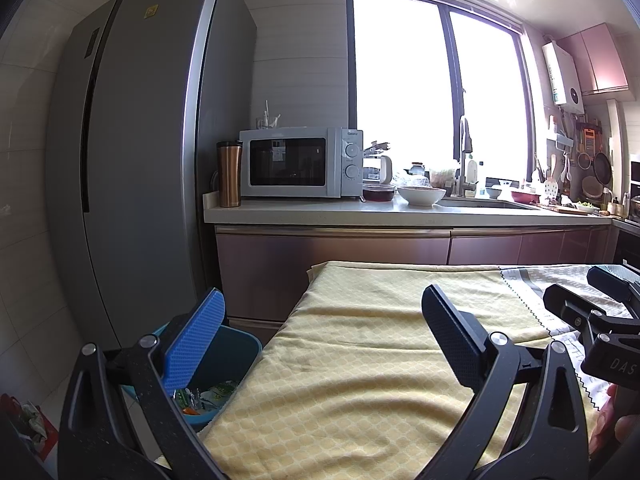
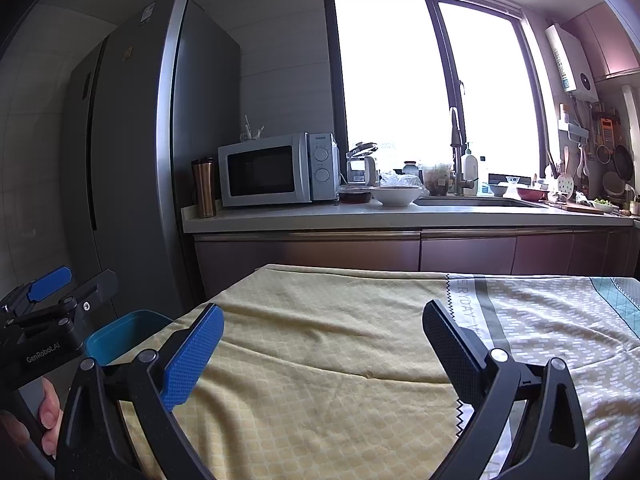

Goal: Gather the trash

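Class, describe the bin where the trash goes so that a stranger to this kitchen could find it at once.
Start at the tall grey fridge; in front of it stands a table under a yellow cloth. The bin sits on the floor at that table's left edge. It is the only blue tub there, open-topped, with green and white wrappers inside.

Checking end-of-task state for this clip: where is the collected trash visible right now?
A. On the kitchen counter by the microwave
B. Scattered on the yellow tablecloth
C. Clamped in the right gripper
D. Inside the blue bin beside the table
D: the left wrist view shows wrappers lying inside the blue bin at the table's left edge, while the yellow tablecloth is bare and both the left gripper and right gripper are open and hold nothing.
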`<action>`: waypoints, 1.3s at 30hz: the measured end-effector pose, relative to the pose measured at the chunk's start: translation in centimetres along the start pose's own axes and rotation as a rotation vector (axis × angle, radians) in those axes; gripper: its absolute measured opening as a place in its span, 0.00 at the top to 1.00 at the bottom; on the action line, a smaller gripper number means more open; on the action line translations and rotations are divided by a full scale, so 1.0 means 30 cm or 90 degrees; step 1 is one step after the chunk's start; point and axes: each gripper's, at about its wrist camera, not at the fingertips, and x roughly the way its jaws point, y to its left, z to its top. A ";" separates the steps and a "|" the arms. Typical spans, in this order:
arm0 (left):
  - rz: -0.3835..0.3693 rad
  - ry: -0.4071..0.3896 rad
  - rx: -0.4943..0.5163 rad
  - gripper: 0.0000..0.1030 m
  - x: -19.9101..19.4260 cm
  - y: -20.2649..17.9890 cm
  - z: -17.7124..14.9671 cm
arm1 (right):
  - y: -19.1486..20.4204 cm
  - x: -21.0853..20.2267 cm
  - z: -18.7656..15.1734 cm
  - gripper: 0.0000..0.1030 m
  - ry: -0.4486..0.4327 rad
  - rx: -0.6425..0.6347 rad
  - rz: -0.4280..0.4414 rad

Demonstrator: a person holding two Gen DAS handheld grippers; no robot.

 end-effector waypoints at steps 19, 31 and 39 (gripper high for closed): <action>-0.001 0.001 0.000 0.05 -0.001 -0.007 -0.008 | -0.007 0.004 -0.003 0.07 0.002 0.002 -0.002; 0.000 0.001 0.000 0.06 -0.001 -0.009 -0.007 | -0.007 0.001 -0.003 0.07 0.000 0.003 -0.002; -0.001 0.003 -0.001 0.05 0.001 -0.008 -0.008 | -0.009 0.000 0.001 0.07 0.000 0.001 -0.004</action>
